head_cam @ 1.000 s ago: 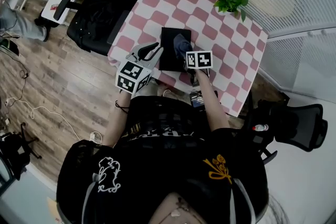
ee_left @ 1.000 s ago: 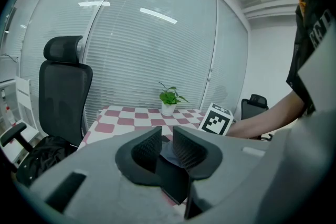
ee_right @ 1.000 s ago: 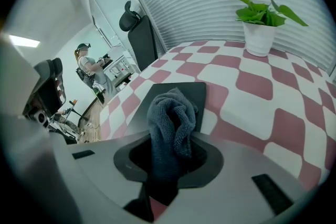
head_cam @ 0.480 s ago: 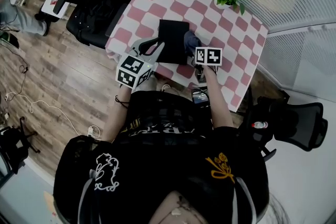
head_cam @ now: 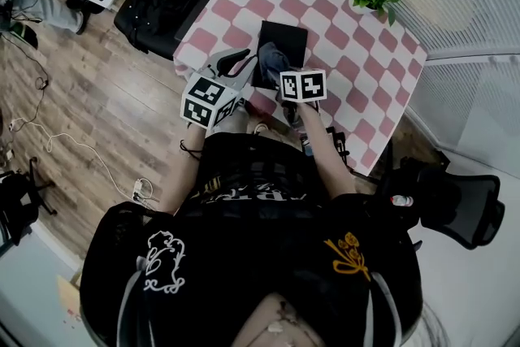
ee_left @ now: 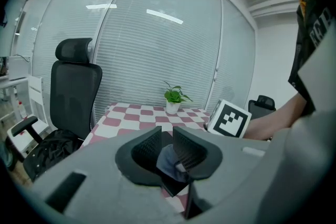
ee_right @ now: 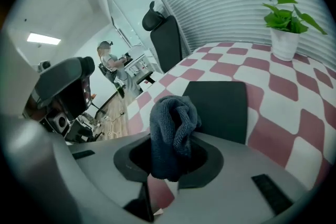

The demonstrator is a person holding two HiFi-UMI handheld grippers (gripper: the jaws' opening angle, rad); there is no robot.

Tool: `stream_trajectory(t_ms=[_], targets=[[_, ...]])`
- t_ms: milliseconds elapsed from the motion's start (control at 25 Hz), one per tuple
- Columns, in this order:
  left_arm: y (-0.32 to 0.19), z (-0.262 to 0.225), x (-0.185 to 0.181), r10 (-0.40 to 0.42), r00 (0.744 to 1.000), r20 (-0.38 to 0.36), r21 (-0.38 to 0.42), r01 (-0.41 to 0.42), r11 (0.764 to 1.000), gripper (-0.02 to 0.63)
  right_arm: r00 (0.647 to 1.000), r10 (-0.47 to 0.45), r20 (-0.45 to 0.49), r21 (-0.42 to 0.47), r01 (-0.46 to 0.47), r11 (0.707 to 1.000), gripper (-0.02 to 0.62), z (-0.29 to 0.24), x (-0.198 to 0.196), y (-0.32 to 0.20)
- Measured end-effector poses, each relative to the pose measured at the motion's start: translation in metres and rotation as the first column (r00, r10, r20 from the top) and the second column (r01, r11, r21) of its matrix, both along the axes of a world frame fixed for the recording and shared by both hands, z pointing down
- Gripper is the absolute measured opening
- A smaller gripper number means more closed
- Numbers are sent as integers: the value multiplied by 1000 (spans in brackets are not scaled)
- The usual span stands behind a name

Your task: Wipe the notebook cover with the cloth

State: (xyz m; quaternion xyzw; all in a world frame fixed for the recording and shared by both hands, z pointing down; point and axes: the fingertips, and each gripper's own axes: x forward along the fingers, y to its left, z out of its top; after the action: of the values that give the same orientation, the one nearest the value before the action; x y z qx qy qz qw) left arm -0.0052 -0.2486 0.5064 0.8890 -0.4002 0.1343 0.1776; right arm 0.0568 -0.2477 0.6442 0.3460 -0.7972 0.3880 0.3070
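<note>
Notebook [ee_right: 220,107] flat on checked table [ee_right: 294,107], just ahead of right tongs [ee_right: 169,161].
Right tongs clamped on bunched cloth [ee_right: 170,128] at the notebook's near edge; left tongs [ee_left: 167,147] empty, jaws slightly apart, beside notebook's left edge.

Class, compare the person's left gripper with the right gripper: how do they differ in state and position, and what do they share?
The left gripper's jaws stand slightly apart with nothing between them; the right gripper's jaws are shut on the dark cloth. The left gripper hovers beside the notebook's left edge; the right gripper holds the cloth over the notebook itself. Both point across the checked table toward the notebook.
</note>
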Motion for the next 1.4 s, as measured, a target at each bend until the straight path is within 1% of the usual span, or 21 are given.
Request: stream_trajectory(t_ms=[120,240,320,400,560,880,1400], targets=[[3,1,-5,-14,1000,5,-4,14,1000,63,997,-75,3,-22,75,997,87,9,-27,15],[6,3,-9,-24,1000,7,-8,24,1000,63,992,-120,-25,-38,119,992,87,23,-40,22],[8,3,-11,-27,1000,8,-9,27,1000,63,991,-125,-45,-44,123,991,87,31,-40,22],[9,3,-13,-27,1000,8,-8,27,1000,63,992,-118,-44,-50,116,992,87,33,-38,22],[10,4,-13,-23,1000,9,-6,23,1000,63,992,-115,-52,-36,114,993,87,32,-32,22],[16,4,5,20,1000,5,-9,-20,1000,63,996,-54,-74,-34,52,998,87,31,9,24],[31,6,39,97,995,7,-5,-97,995,63,990,85,-114,-17,-87,996,87,31,88,28]])
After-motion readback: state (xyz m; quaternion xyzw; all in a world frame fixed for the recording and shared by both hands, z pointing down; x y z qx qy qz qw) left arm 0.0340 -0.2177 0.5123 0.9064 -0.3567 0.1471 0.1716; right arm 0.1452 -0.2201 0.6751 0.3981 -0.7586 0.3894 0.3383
